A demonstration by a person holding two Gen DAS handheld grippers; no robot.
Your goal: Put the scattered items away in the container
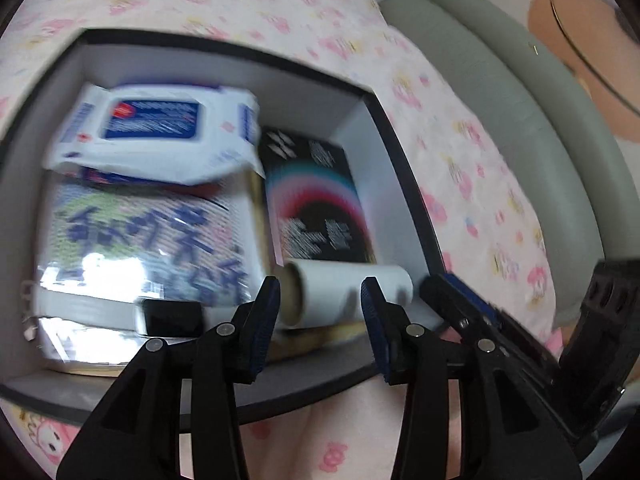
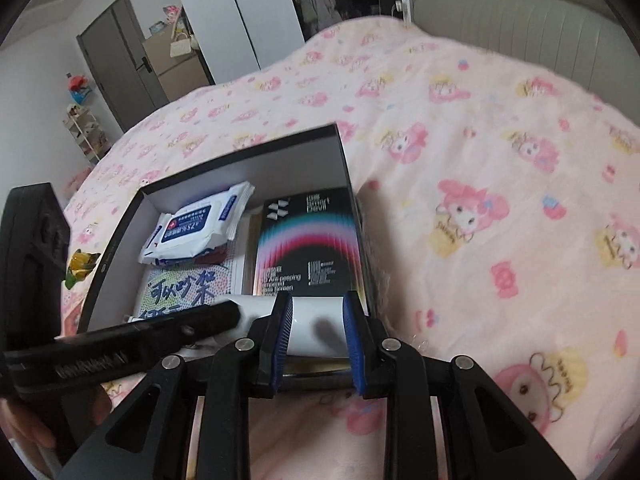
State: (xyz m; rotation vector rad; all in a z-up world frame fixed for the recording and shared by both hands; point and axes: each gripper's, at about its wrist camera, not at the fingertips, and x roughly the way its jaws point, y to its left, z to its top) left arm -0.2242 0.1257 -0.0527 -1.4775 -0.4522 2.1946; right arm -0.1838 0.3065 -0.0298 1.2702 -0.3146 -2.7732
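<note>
Tongs on the right (image 2: 316,338) sit around a white roll (image 2: 316,326), one pad on each side; whether they pinch it or just let go, I cannot tell. The roll lies low inside the box (image 2: 240,152), near its front wall, beside a black packet (image 2: 308,240), wipes (image 2: 196,228) and a book (image 2: 188,286). Left tongs (image 1: 318,320) are spread and hold nothing. To do this well, keep the roll low and flat, and spread the pads slowly. The left view is blurry, and the box front hides behind the tongs.
</note>
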